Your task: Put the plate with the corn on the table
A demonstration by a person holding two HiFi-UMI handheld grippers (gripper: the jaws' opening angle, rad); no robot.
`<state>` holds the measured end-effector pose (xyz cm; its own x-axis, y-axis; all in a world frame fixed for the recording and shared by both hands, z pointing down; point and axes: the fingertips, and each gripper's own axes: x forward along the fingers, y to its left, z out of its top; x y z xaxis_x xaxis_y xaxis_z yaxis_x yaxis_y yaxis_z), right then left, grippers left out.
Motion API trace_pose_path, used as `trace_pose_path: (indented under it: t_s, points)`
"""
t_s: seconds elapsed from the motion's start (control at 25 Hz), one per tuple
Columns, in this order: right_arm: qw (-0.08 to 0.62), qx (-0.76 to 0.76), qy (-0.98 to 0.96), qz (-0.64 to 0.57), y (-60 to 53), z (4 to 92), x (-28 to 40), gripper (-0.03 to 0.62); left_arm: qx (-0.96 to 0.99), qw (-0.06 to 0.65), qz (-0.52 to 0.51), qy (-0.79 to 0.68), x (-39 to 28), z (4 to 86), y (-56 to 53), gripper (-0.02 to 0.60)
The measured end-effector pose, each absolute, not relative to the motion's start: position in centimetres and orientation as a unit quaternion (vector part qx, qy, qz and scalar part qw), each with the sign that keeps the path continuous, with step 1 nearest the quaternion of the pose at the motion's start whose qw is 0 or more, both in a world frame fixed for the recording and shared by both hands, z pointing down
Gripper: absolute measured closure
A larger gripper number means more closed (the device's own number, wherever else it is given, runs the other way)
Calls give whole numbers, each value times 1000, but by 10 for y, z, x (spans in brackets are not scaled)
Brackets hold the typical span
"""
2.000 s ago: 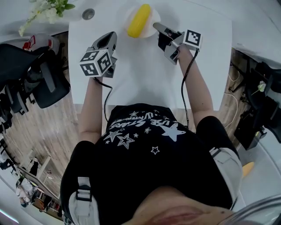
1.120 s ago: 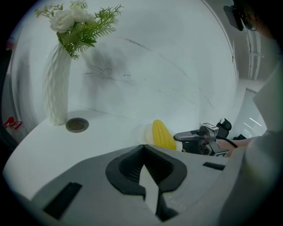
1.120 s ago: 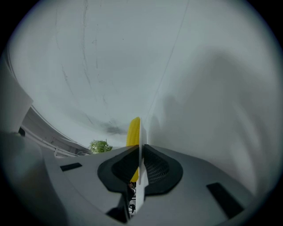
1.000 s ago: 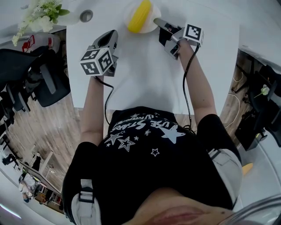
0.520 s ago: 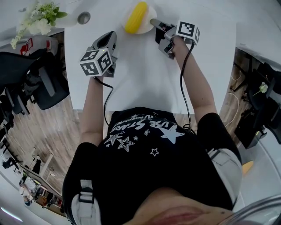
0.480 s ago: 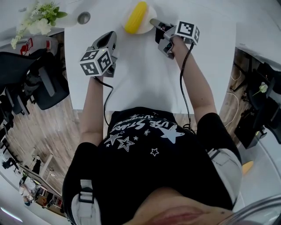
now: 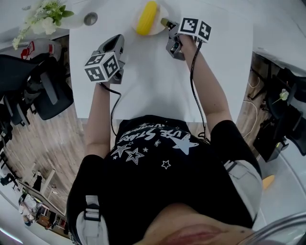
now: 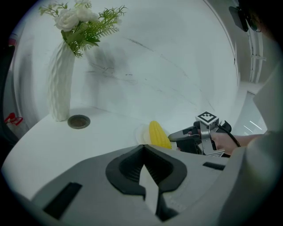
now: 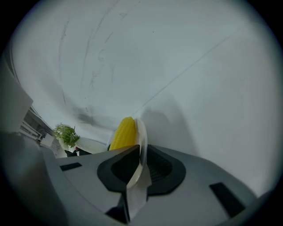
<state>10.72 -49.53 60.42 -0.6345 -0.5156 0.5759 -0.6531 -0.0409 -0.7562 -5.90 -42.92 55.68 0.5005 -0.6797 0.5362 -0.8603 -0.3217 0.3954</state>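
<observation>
A yellow corn cob (image 7: 147, 17) lies on a small white plate (image 7: 160, 9) at the far edge of the white table (image 7: 153, 81). My right gripper (image 7: 165, 22) is shut on the plate's near right rim. In the right gripper view the plate (image 9: 142, 132) runs edge-on between the jaws, with the corn (image 9: 123, 133) to its left. I cannot tell whether the plate rests on the table or hangs just above it. My left gripper (image 7: 115, 42) hovers over the table's left part, shut and empty. The left gripper view shows the corn (image 8: 158, 134), the plate (image 8: 142, 133) and the right gripper (image 8: 171, 137).
A white ribbed vase (image 8: 61, 86) with white flowers (image 7: 45, 16) stands at the far left corner, beside a round grey disc (image 7: 89, 19). A white wall rises just behind the table. A black office chair (image 7: 45, 91) stands left of the table.
My right gripper has shifted left and a little farther away with the plate and corn in it. The left gripper has stayed almost still.
</observation>
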Motion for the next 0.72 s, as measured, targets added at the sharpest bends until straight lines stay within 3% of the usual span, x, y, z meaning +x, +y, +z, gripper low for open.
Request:
trace_pose_path:
  t_s: [0.48,0.72]
  points:
    - [183,486,-714,470,-501,609,118,514,802,332,138,-477,-57,558,-428,577]
    - [191,482,-718,465,-499,609,119,513,803,332,135,-476,-56,555,-426,577]
